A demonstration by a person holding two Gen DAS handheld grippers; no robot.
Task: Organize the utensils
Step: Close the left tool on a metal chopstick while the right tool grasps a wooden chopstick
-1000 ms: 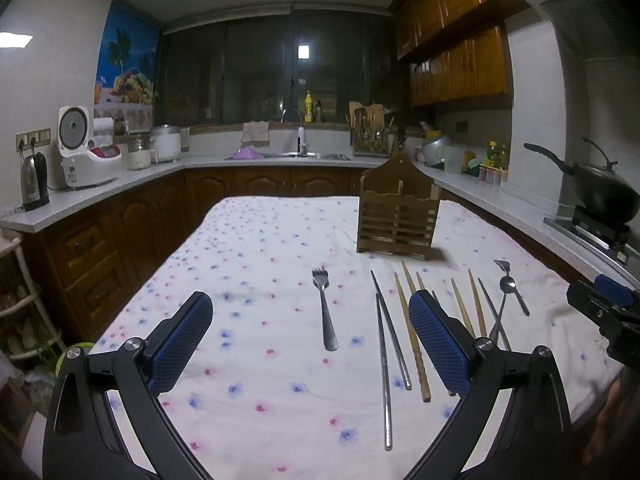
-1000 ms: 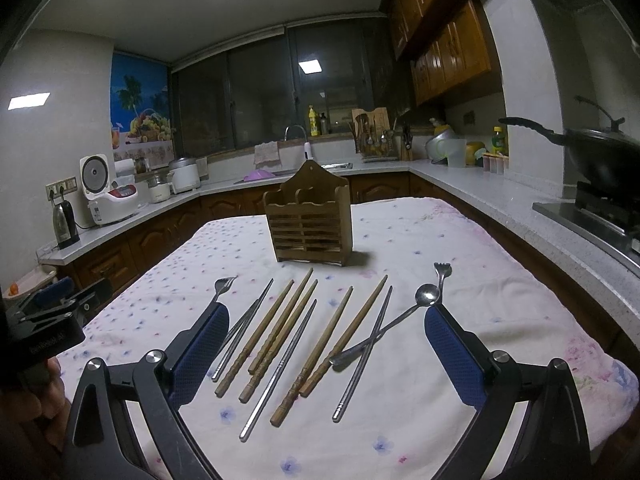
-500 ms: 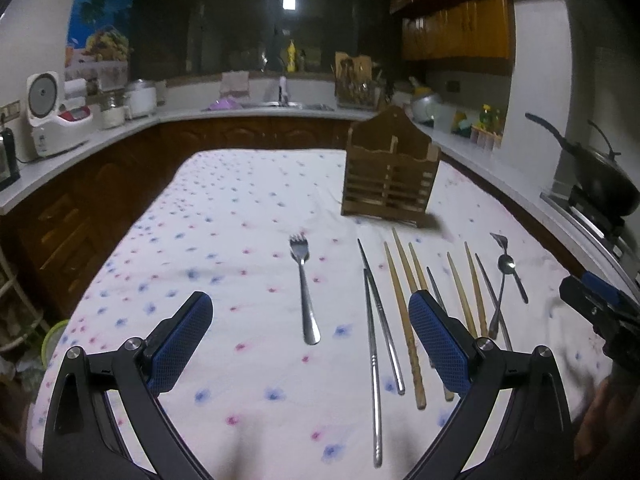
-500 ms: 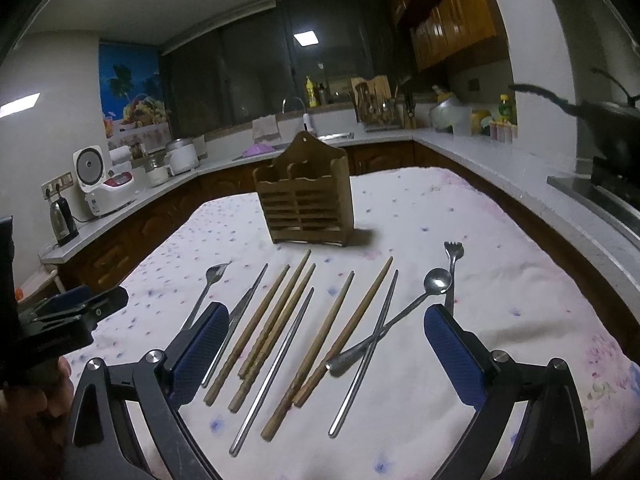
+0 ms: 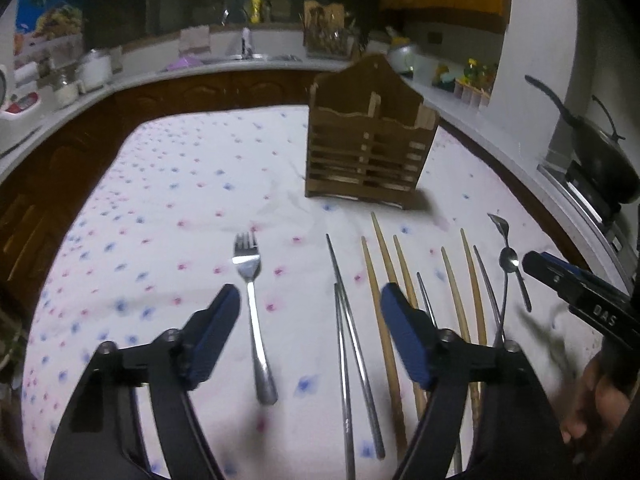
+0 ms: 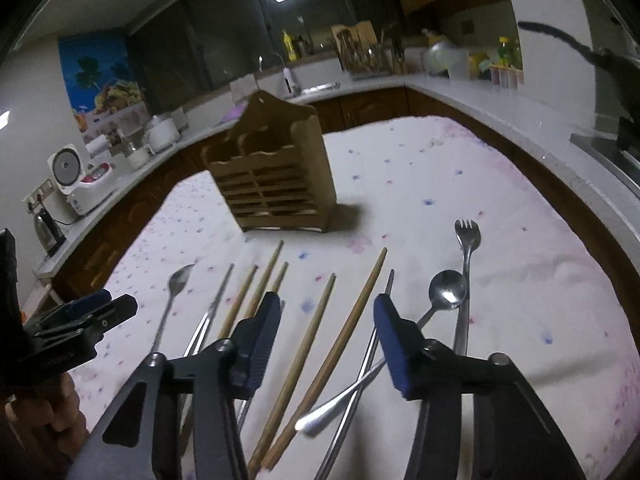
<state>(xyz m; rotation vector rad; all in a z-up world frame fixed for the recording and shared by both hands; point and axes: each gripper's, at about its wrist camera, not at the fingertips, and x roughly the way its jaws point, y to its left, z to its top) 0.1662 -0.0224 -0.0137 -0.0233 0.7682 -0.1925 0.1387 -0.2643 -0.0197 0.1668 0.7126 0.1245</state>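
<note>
A wooden utensil holder (image 5: 366, 148) stands on the flowered tablecloth; it also shows in the right wrist view (image 6: 272, 176). Before it lie a large fork (image 5: 252, 304), metal chopsticks (image 5: 352, 336), wooden chopsticks (image 5: 386, 300), a spoon (image 5: 507, 264) and a small fork (image 5: 500, 224). My left gripper (image 5: 310, 336) is open and empty, low over the fork handle and metal chopsticks. My right gripper (image 6: 324, 340) is open and empty above two wooden chopsticks (image 6: 320, 356), with the spoon (image 6: 446, 292) and small fork (image 6: 466, 256) to its right.
Kitchen counters ring the table, with a rice cooker (image 6: 76, 184) and kettle (image 6: 46, 230) at left, a sink (image 5: 248, 54) at the back and a black wok (image 5: 600, 160) on the stove at right. The right gripper shows in the left wrist view (image 5: 580, 292).
Both grippers have tilted down and dropped closer to the utensils. Their jaws have narrowed but remain open. No utensil has moved.
</note>
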